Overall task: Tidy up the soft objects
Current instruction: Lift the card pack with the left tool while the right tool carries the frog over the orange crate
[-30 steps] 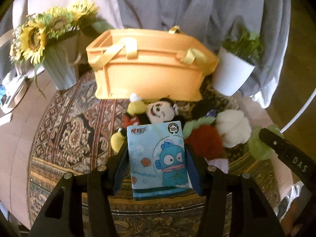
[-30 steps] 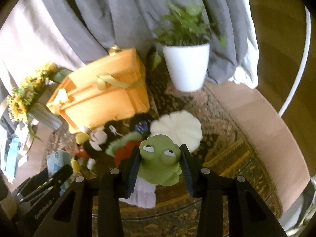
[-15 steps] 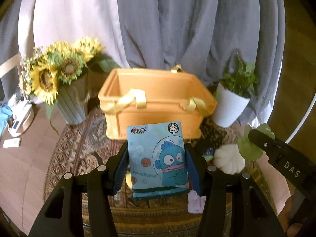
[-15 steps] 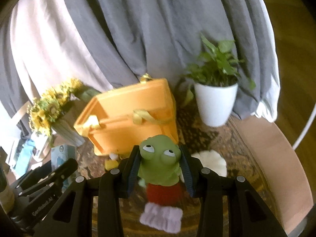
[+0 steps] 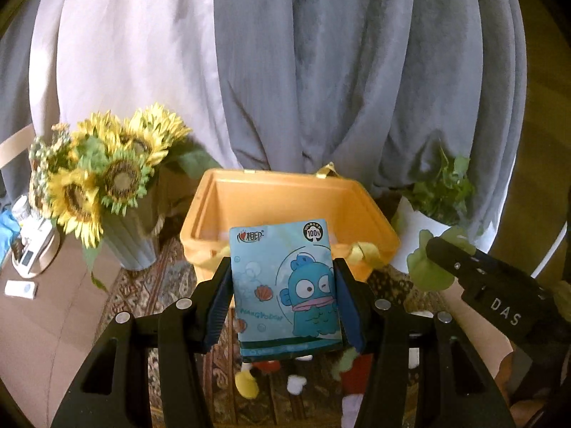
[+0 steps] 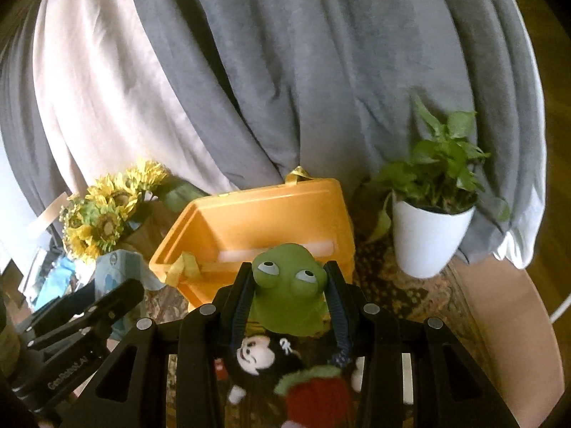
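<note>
Fingers (image 5: 348, 306) pinching blue cartoon-fish tissue pack (image 5: 283, 289) — bulging-eyed green frog (image 6: 289, 290)

Your left matt black plastic gripper (image 5: 283, 296) squeezes a glossy blue printed tissue pack (image 5: 285, 289), thin shiny film. The right matt black plastic gripper (image 6: 289, 296) pinches a smooth, rubbery-looking green frog toy (image 6: 289, 289). You've got a smooth orange plastic storage box (image 5: 285, 196), a fuzzy black-and-white plush mouse doll (image 6: 264, 353), and a woven patterned rug (image 5: 150, 285).
</note>
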`<action>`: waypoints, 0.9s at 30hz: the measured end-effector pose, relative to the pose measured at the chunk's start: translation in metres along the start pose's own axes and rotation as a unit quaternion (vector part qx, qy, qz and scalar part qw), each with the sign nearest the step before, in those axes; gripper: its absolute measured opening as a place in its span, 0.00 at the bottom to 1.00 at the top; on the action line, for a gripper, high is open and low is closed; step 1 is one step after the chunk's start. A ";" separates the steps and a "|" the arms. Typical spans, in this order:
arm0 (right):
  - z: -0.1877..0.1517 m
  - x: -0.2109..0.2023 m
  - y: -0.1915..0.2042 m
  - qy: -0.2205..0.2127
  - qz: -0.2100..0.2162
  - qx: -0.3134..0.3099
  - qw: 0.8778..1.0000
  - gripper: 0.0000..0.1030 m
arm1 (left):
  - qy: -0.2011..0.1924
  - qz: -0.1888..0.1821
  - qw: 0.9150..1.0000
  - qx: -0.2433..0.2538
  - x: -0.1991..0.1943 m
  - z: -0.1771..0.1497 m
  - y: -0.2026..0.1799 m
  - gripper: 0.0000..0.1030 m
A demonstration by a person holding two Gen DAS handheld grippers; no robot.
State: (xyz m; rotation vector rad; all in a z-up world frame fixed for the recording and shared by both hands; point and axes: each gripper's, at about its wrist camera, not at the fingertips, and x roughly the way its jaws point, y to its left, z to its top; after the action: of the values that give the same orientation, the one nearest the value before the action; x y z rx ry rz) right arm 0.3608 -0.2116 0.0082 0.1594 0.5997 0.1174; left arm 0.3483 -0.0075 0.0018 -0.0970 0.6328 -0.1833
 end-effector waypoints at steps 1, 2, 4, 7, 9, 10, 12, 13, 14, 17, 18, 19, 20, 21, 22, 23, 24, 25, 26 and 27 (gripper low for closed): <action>0.004 0.005 0.000 0.003 0.004 0.000 1.000 0.40 | -0.001 0.002 1.000 0.002 0.003 0.003 0.000 0.52; 0.008 0.009 0.001 0.005 0.006 0.001 1.000 0.40 | -0.002 0.003 1.000 0.004 0.006 0.007 0.001 0.52; 0.015 0.018 0.003 0.011 0.005 -0.001 1.000 0.39 | -0.005 0.007 1.000 0.006 0.012 0.014 0.002 0.52; 0.026 0.028 0.006 0.016 0.007 -0.004 1.000 0.39 | -0.008 0.012 1.000 0.010 0.020 0.026 0.004 0.52; 0.033 0.035 0.007 0.020 0.011 -0.005 1.000 0.39 | -0.012 0.014 1.000 0.016 0.026 0.035 0.006 0.52; 0.037 0.039 0.007 0.020 0.011 -0.007 1.000 0.39 | -0.013 0.016 1.000 0.019 0.029 0.039 0.006 0.52; 0.044 0.045 0.009 0.017 0.007 -0.012 1.000 0.39 | -0.016 0.019 0.999 0.024 0.035 0.047 0.008 0.52; 0.048 0.049 0.009 0.017 0.006 -0.014 1.000 0.39 | -0.015 0.019 0.999 0.024 0.038 0.050 0.009 0.52; 0.052 0.053 0.008 0.019 0.008 -0.013 1.000 0.40 | -0.014 0.018 0.999 0.024 0.042 0.054 0.011 0.52; 0.063 0.067 0.009 0.026 0.010 -0.015 1.000 0.39 | -0.008 0.017 1.000 0.024 0.056 0.063 0.013 0.52; 0.067 0.073 0.010 0.027 0.007 -0.019 0.999 0.39 | -0.008 0.022 0.999 0.026 0.060 0.065 0.013 0.52; 0.069 0.078 0.009 0.029 0.004 -0.021 0.999 0.40 | -0.006 0.025 0.999 0.030 0.066 0.068 0.013 0.52; 0.072 0.083 0.010 0.034 0.005 -0.023 0.999 0.40 | -0.004 0.025 0.999 0.032 0.070 0.070 0.013 0.52; 0.074 0.089 0.010 0.039 0.006 -0.025 0.999 0.40 | -0.001 0.028 0.999 0.034 0.076 0.073 0.013 0.52; 0.077 0.095 0.009 0.046 0.004 -0.026 0.999 0.40 | 0.004 0.031 0.999 0.039 0.083 0.075 0.013 0.52; 0.079 0.101 0.010 0.052 0.001 -0.028 0.998 0.40 | 0.006 0.031 0.999 0.042 0.087 0.077 0.014 0.52; 0.080 0.107 0.010 0.057 0.000 -0.031 0.998 0.40 | 0.007 0.033 0.998 0.045 0.093 0.079 0.014 0.52; 0.082 0.114 0.010 0.064 -0.002 -0.031 0.997 0.40 | 0.010 0.037 0.998 0.050 0.100 0.080 0.014 0.52; 0.083 0.118 0.009 0.070 -0.003 -0.031 0.997 0.40 | 0.015 0.037 0.998 0.052 0.105 0.082 0.014 0.52; 0.084 0.124 0.009 0.078 -0.001 -0.033 0.996 0.40 | 0.020 0.034 0.998 0.054 0.110 0.083 0.014 0.52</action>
State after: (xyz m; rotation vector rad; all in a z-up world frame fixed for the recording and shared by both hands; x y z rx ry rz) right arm 0.5099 -0.1928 0.0094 0.0867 0.7507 0.1479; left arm 0.4872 -0.0128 0.0027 0.0327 0.6628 -0.1545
